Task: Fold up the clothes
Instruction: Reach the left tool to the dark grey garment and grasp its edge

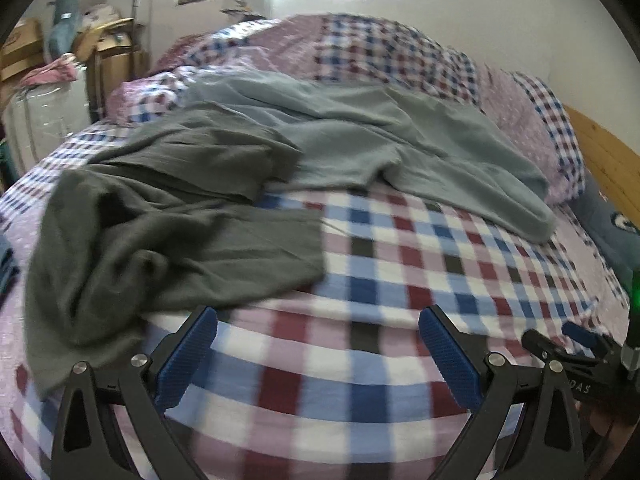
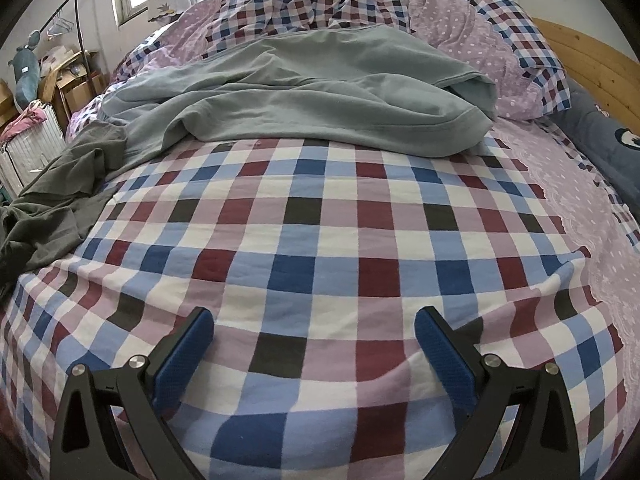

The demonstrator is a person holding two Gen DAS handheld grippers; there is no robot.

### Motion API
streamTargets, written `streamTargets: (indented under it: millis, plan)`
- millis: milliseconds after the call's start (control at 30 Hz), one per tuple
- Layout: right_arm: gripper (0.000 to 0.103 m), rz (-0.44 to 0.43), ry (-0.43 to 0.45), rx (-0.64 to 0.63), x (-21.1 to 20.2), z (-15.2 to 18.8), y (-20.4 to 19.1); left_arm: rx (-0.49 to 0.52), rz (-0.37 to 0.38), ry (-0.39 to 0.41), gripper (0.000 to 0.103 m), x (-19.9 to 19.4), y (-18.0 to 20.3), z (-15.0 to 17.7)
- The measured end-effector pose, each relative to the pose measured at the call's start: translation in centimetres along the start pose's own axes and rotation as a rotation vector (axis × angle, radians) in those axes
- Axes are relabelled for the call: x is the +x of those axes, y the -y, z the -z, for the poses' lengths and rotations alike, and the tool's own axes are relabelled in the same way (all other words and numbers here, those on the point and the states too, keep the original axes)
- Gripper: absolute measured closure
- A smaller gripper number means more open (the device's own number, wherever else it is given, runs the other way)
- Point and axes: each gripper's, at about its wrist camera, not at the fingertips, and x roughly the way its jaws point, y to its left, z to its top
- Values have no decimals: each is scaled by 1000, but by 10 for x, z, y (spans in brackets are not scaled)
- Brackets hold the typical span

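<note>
Over the bed [image 2: 320, 240], both hand-held grippers [image 1: 318, 354] [image 2: 314, 354] are being held wide open and empty, so overlapping shirts [image 1: 160, 220] [image 2: 320, 92] risk being grabbed together.

— How many garments lie on the bed?
— Two: one dark grey garment [image 1: 168, 216] and one pale green garment [image 2: 312, 92].
— And grippers?
— Two, left gripper [image 1: 318, 356] and right gripper [image 2: 314, 354].

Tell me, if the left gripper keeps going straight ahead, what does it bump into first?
Probably the checked bedsheet under its open jaws first. Going further along it, the left gripper would meet the dark grey garment, though depth is hard to judge.
</note>
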Motion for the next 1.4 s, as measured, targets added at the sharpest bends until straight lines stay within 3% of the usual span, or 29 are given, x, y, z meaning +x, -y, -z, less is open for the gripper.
streamTargets:
  millis: [167, 433, 667, 867, 967, 1000, 1067, 1133, 1233, 1400]
  plan:
    - [0, 12, -1, -2, 2, 0, -4, -48, -48, 87, 0, -18, -33, -11]
    - [0, 18, 23, 0, 2, -3, -9, -133, -184, 191, 0, -40, -95, -20]
    - [0, 10, 37, -6, 1, -4, -14, -148, -228, 124, 2, -25, -130, -20]
    - [0, 11, 31, -5, 2, -4, -14, -142, -271, 61, 15, -10, -137, -14]
    - [0, 9, 31, -2, 2, -4, -13, -144, -274, 19, 23, -1, -141, -11]
    - [0, 9, 31, -1, 2, -4, -13, -149, -271, 9, 30, 1, -142, -10]
    - [0, 8, 32, 1, 1, -4, -13, -160, -264, -11, 51, 5, -144, -9]
    - [0, 8, 33, 2, 1, -4, -13, -187, -234, -13, 81, 4, -145, -8]
    - [0, 7, 33, 4, 1, -4, -13, -210, -170, 18, 91, -5, -140, -12]
    - [0, 1, 39, 9, 0, -5, -13, -158, -20, 130, 93, -29, -113, -23]
